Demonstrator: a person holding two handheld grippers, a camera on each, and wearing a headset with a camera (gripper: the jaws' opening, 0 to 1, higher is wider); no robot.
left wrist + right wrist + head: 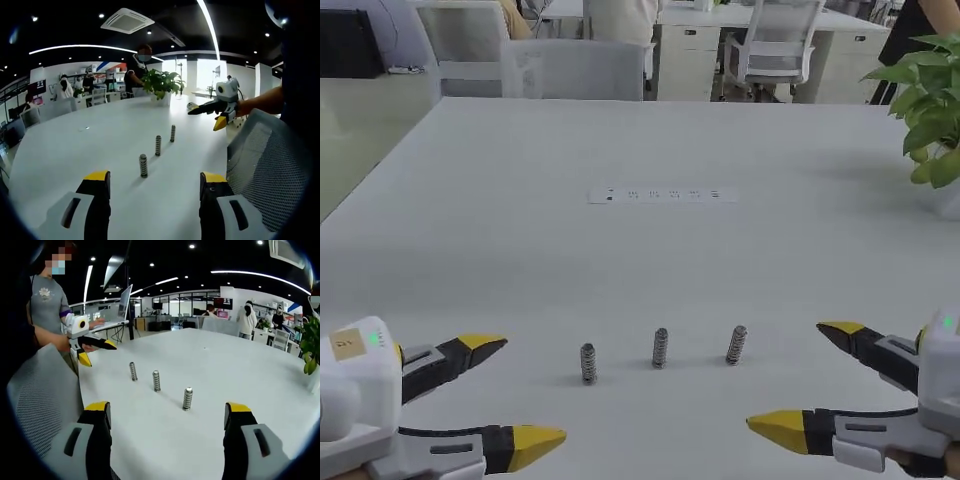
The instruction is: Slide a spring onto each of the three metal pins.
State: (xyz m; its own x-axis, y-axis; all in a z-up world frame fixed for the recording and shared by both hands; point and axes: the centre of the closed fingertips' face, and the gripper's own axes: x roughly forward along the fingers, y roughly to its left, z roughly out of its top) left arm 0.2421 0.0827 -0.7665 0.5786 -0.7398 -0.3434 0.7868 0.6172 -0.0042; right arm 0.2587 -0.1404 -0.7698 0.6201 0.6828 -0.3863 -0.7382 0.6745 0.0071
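Steel springs (661, 347) ring all three pins (188, 389) between my open, empty left gripper (534, 388) and right gripper (785, 374); best withdrawn without nudging.

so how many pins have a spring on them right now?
3, every one in view, standing in a row on the table: left pin, middle pin, right pin. None looks hidden.
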